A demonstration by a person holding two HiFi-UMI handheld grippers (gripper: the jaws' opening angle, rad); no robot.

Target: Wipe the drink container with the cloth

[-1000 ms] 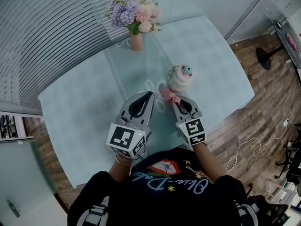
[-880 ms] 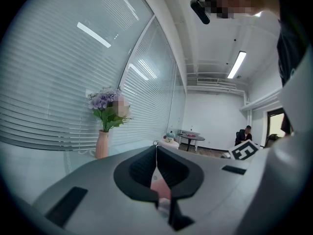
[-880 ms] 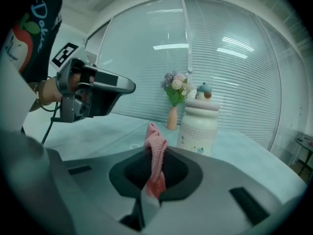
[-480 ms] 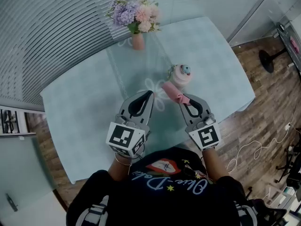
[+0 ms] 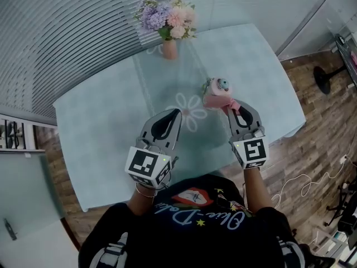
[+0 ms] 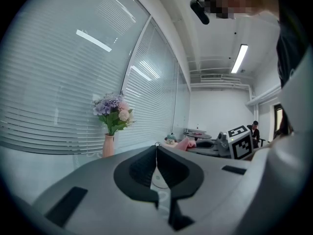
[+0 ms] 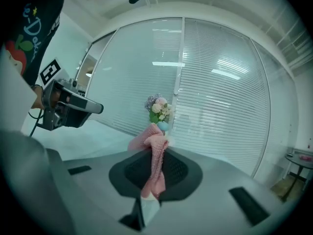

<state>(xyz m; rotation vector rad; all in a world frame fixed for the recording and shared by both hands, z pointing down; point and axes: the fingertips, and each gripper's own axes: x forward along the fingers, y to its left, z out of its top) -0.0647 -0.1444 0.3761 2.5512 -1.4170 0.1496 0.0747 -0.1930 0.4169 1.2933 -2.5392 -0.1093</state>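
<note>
Bright, even daylight through the blinds [image 5: 83, 32] and ceiling strips; gripper views bulge fisheye, corners black.

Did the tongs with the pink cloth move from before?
Yes. The right tongs swung rightward, away from the flower print on the table, and now hold the pink cloth against the drink container's near side.

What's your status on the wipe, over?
Right tongs shut on pink cloth, held against drink container. Left tongs shut, empty, off to the side. Flower vase far back, not in the way.
</note>
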